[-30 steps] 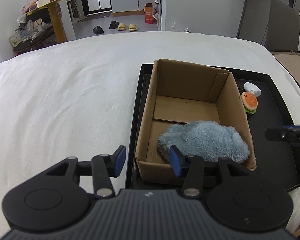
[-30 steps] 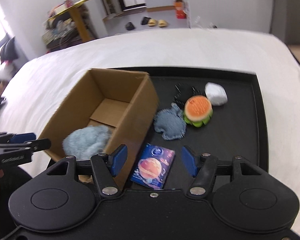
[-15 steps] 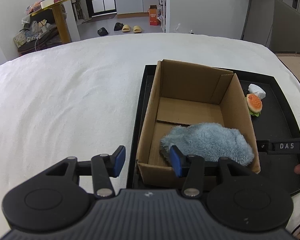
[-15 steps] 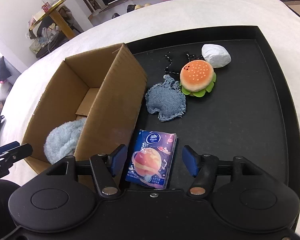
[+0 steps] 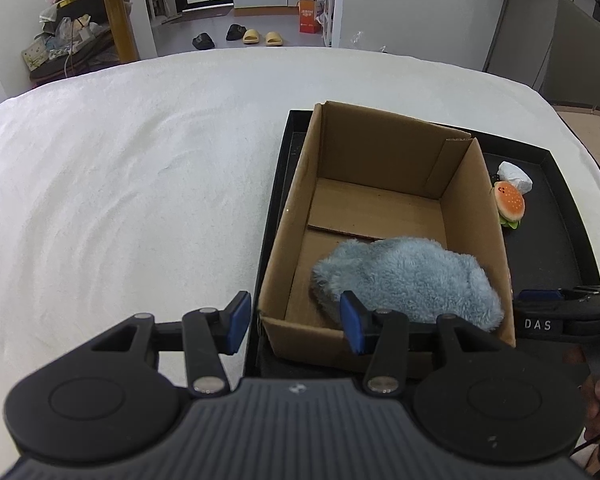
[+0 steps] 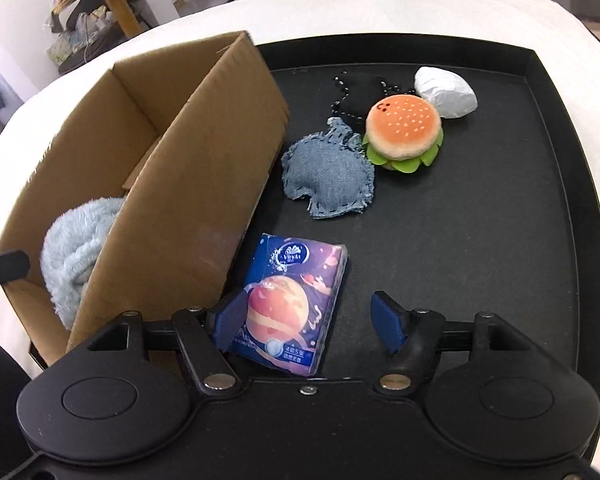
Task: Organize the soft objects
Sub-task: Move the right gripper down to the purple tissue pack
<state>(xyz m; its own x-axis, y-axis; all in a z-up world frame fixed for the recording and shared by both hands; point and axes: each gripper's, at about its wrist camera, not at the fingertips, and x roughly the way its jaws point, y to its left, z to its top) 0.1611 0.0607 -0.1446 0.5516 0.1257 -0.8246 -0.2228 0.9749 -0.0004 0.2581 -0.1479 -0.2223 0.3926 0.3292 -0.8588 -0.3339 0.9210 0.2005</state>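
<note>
- The right gripper (image 6: 306, 320) hangs low over the near end of the black tray (image 6: 572, 200). Its jaws have just been opening and now stand wide, with the near end of the tissue pack (image 6: 290, 300) between them. The left blue pad sits right beside the pack's edge; the other pad is well clear of it, so nothing is gripped yet.
- The left gripper (image 5: 294, 322) hovers at the near left corner of the cardboard box (image 5: 284, 240), fingers partly apart and empty. One pad is outside the box wall, the other over the inside.
- Inside the box, at its near end, lies the fluffy blue cloth (image 5: 408, 276). It is the only soft thing put away; the far half of the box floor is bare.
- Still out on the tray, just beside the box's right wall: the tissue pack nearest, then the denim pouch (image 6: 328, 176).
- Farther on, touching the pouch, is the burger plush (image 6: 402, 132), with a black bead chain (image 6: 344, 96) behind it and a white wrapped bundle (image 6: 446, 94) at the far side.
- By my reckoning, one item is done and four or so are left, the tissue pack looking like the next to go.
- The tray sits on a white bedspread (image 5: 120, 180).
</note>
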